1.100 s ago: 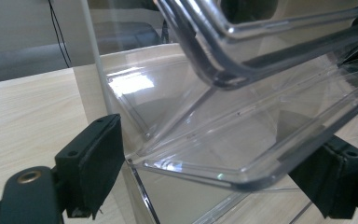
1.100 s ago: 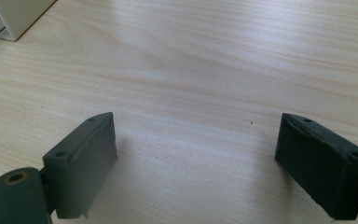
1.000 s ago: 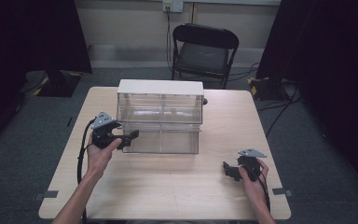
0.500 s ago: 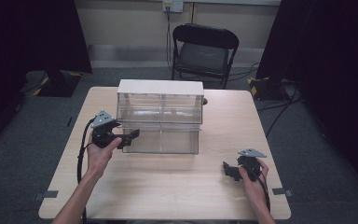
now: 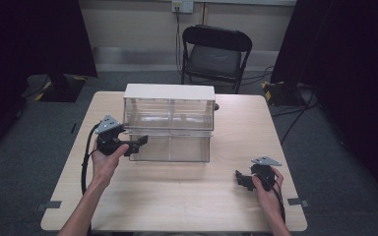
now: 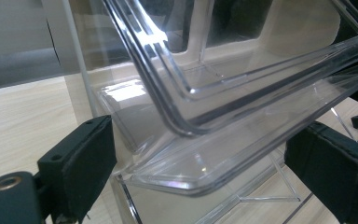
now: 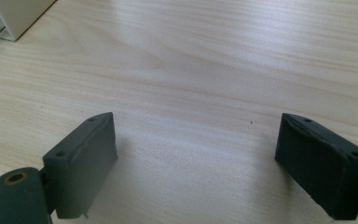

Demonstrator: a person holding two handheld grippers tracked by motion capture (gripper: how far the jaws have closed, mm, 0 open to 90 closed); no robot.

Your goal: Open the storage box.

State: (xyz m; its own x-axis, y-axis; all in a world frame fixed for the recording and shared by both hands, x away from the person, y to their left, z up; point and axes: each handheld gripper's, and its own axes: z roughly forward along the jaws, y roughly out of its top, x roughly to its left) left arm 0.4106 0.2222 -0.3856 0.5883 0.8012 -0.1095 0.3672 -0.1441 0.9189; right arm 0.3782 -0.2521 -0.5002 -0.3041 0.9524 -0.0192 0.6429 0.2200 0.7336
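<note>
I see the clear plastic drawer [image 5: 170,147] pulled partway out of the white-topped clear cabinet [image 5: 169,105] at frame centre, its front tilted slightly downward.

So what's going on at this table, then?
A person sits at a pale wooden table with a black two-jaw gripper in each hand. The left gripper is at the lower drawer of a clear plastic drawer box with a white top; that drawer stands pulled out. Its jaws have just been opening, and the drawer's front corner lies between them, no longer pinched. The right gripper rests open on the bare tabletop, away from the box.
</note>
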